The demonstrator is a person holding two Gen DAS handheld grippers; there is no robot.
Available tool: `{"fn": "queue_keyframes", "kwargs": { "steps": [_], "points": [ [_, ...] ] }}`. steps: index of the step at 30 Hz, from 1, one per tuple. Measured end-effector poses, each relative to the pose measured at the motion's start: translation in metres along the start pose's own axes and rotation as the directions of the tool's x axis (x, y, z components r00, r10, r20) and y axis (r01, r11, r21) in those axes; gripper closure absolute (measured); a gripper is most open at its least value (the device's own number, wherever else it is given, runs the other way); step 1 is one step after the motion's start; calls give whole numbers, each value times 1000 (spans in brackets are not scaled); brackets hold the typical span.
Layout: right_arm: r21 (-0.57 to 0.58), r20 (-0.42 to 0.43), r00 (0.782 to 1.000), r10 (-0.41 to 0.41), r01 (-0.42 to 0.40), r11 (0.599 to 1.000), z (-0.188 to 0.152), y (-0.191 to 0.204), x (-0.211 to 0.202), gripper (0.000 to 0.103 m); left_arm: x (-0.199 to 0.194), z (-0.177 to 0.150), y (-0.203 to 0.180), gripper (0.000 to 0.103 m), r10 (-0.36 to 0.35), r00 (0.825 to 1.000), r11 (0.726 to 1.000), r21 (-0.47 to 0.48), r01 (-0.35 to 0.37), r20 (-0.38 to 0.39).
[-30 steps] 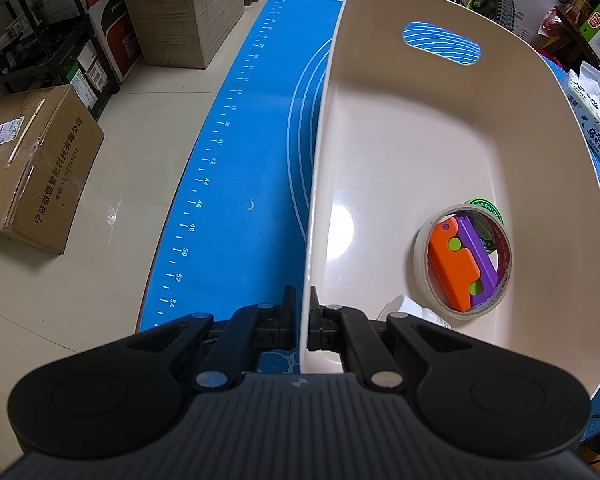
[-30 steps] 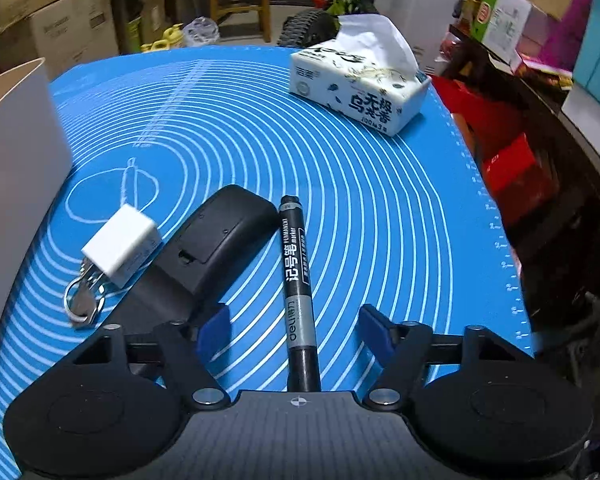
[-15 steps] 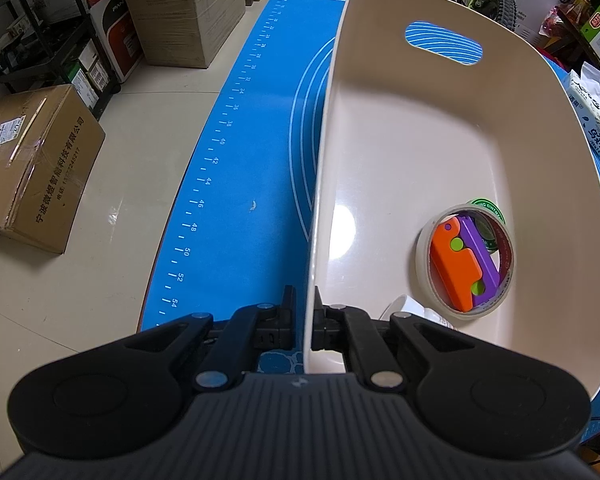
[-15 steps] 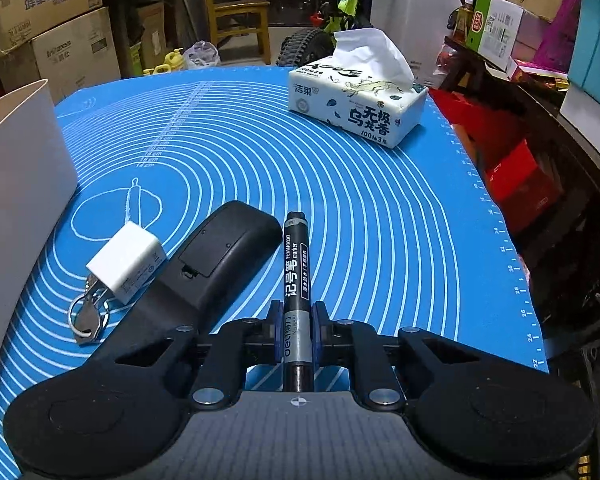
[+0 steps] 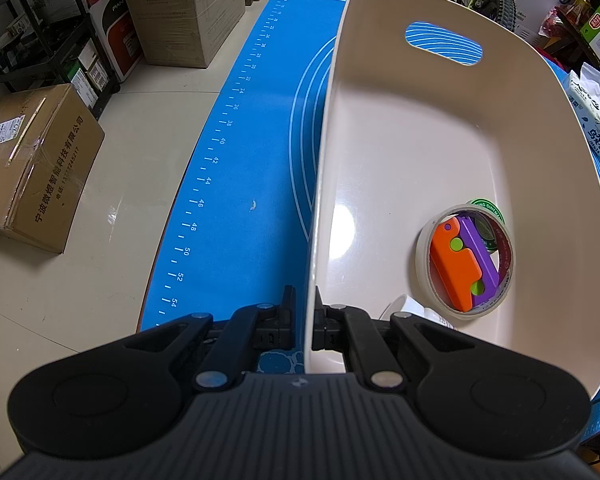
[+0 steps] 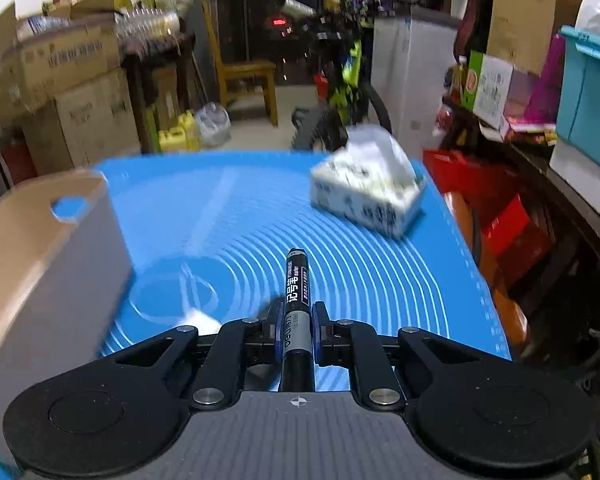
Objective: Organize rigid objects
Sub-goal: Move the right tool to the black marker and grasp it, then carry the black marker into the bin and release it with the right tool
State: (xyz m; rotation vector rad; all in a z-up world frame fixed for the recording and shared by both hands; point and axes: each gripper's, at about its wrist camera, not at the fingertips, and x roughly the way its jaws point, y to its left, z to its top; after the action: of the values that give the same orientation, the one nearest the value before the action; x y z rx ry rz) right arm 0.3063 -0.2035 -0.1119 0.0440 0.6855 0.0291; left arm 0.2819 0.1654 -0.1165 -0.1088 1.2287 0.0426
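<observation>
My left gripper (image 5: 304, 304) is shut on the near rim of a cream plastic bin (image 5: 400, 128) that stands on the blue mat (image 5: 252, 168). Inside the bin lie a tape roll (image 5: 466, 258) with an orange and purple toy (image 5: 464, 264) in its hole, a green-lidded tin (image 5: 486, 206) and a white object (image 5: 404, 306). My right gripper (image 6: 298, 312) is shut on a black marker pen (image 6: 297, 280) and holds it lifted above the mat (image 6: 340, 260). The bin (image 6: 48, 264) is on the left in the right wrist view.
A tissue pack (image 6: 368, 196) sits at the mat's far right; it also shows in the left wrist view (image 5: 592, 116). A white charger (image 6: 200, 318) is blurred just below my right gripper. Cardboard boxes (image 5: 32, 160) stand on the floor to the left.
My right gripper closed on the marker, then lifted it off the mat and tilted up; the view is blurred by motion. The left gripper keeps its hold on the bin.
</observation>
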Motion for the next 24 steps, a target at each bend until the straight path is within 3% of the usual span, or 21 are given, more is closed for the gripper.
{"fn": "queue_keyframes", "kwargs": {
  "steps": [5, 13, 18, 24],
  "points": [
    [-34, 77, 994, 82, -80, 996, 23, 29, -23, 78, 0, 0, 0, 95, 0, 1000, 1000, 0, 0, 0],
    [-130, 122, 958, 260, -244, 961, 49, 99, -38, 78, 0, 0, 0, 95, 0, 1000, 1000, 0, 0, 0],
    [-171, 80, 937, 340, -323, 931, 48, 143, -30, 78, 0, 0, 0, 95, 3, 1000, 1000, 2, -3, 0],
    [-227, -17, 918, 395, -389, 893, 23, 189, -15, 78, 1, 0, 0, 95, 3, 1000, 1000, 3, -3, 0]
  ]
}}
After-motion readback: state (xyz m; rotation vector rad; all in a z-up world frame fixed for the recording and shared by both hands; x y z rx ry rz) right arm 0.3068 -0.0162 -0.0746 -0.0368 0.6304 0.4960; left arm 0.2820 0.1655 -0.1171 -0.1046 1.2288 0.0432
